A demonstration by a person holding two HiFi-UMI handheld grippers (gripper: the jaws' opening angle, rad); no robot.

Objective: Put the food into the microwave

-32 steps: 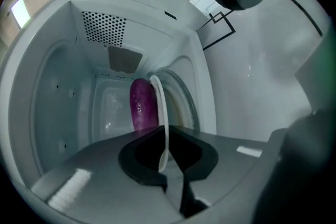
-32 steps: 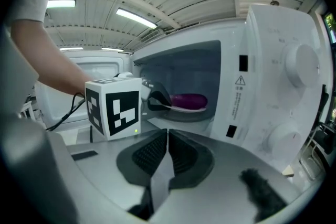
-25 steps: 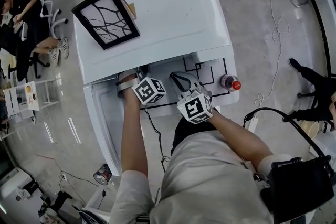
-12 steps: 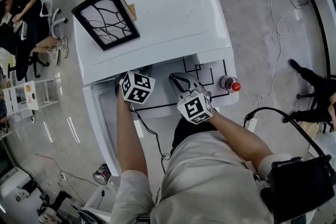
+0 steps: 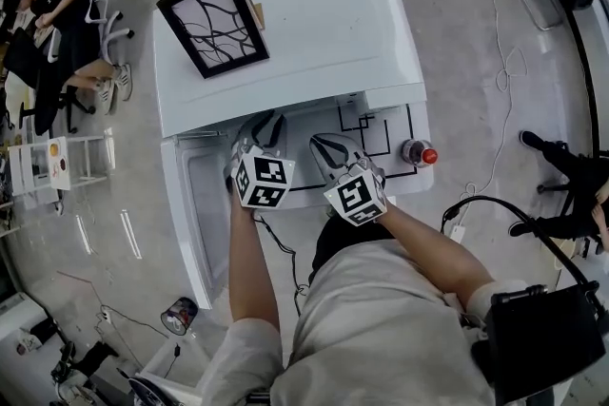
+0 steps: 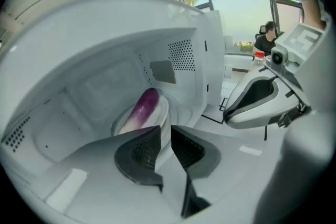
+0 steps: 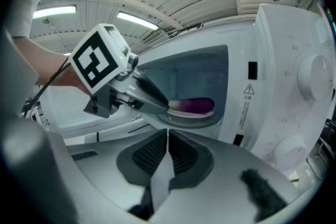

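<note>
A purple eggplant lies on a white plate inside the open microwave; it also shows in the right gripper view as the eggplant on the plate. My left gripper is just in front of the cavity mouth, clear of the plate. Its jaws have just been closing, a narrow gap remains, and nothing is between them. My right gripper is shut and empty, beside the left gripper, outside the oven. In the head view the left gripper and right gripper sit side by side.
The microwave door hangs open at the left. A bottle with a red cap stands on the white table to the right. A black-framed picture lies on the microwave's top. People sit on chairs at the far left.
My left gripper has rolled and drawn back a little from the microwave's opening. The right gripper has stayed in place.
</note>
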